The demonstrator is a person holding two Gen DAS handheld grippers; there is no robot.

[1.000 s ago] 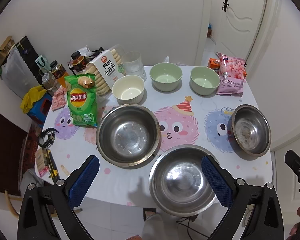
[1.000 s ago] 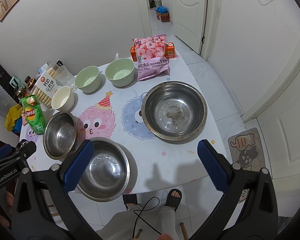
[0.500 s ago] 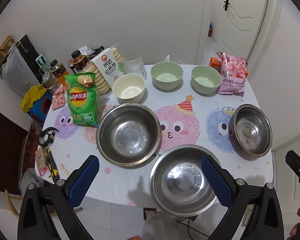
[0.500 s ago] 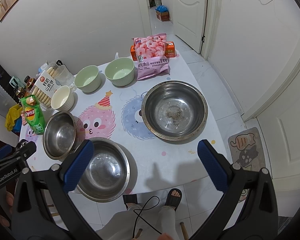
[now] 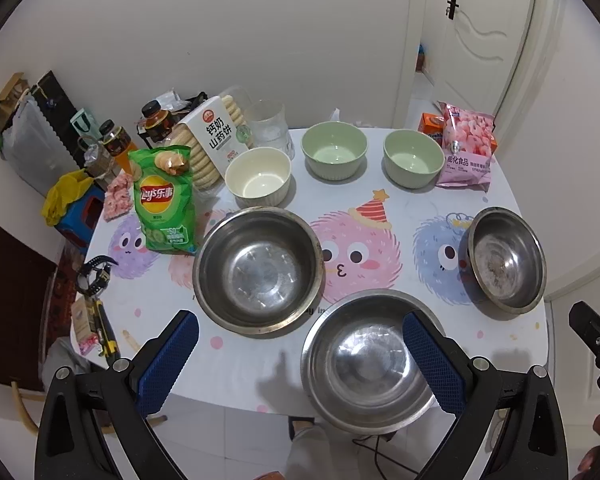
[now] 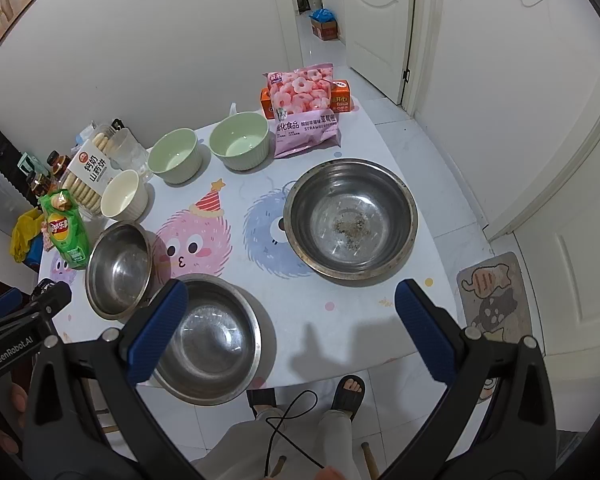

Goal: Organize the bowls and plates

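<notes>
Above the table's near edge, left wrist view: the left gripper [image 5: 300, 356] is held wide open and empty. Three steel bowls are seen: one at the near edge [image 5: 370, 360], one mid-table [image 5: 258, 270], one at the right edge [image 5: 506, 260]. Nothing is gripped yet; judged the opening approach.

Right wrist view: the right gripper [image 6: 290, 328] is likewise spread, empty. Grey residue lies in the large steel bowl [image 6: 350, 218]; the two pale green ribbed bowls [image 6: 240, 140] and the cream ribbed bowl [image 6: 124, 196] look empty along the far edge. Nesting like with like seems called for next.

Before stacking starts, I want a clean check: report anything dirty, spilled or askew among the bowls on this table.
The steel bowl by the pink snack bag has gritty grey-brown residue on its bottom; the other two steel bowls look clean. The nearest one overhangs the table edge slightly. Nothing is spilled or tipped.
</notes>
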